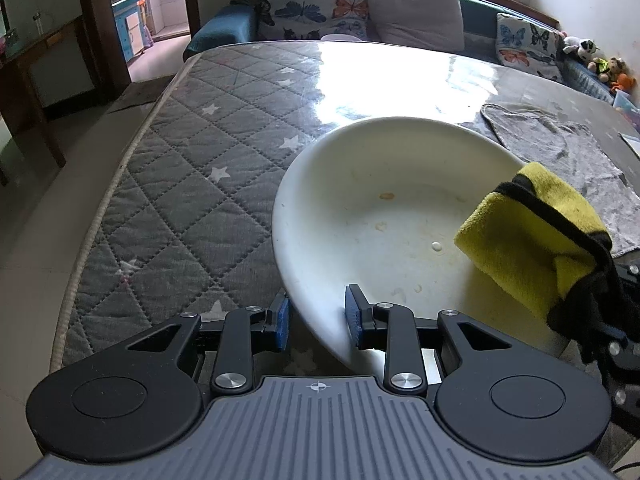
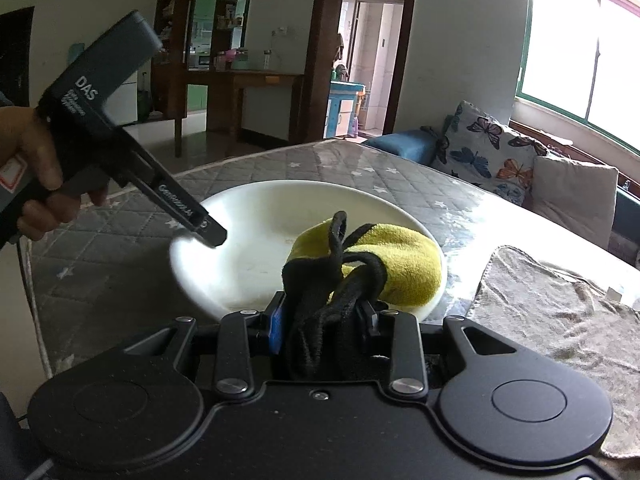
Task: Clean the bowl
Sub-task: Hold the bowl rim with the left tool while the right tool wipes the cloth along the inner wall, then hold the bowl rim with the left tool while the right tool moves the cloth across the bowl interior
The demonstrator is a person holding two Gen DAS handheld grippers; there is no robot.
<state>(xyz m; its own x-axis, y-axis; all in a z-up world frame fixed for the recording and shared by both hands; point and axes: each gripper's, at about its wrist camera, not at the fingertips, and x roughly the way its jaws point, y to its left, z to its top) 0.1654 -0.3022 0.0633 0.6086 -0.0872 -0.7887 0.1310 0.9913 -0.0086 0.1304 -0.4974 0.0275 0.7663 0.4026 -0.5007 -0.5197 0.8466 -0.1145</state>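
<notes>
A white bowl [image 1: 380, 220] is tilted up above the table, with small brownish stains [image 1: 386, 196] and a white drop [image 1: 436, 246] inside. My left gripper [image 1: 318, 320] is shut on its near rim, one blue pad on each side of the wall. In the right wrist view the bowl [image 2: 260, 232] lies ahead, and the left gripper [image 2: 210, 234] reaches its left rim. My right gripper [image 2: 324, 312] is shut on a yellow cloth with black trim [image 2: 400, 268]. The folded cloth [image 1: 528, 240] rests inside the bowl against its right side.
A grey quilted star-pattern table cover [image 1: 200, 180] lies under the bowl. A crumpled grey towel [image 2: 560, 312] is spread to the right. Butterfly cushions [image 1: 316, 0] line a sofa behind the table. A person's hand [image 2: 36, 168] holds the left gripper's handle.
</notes>
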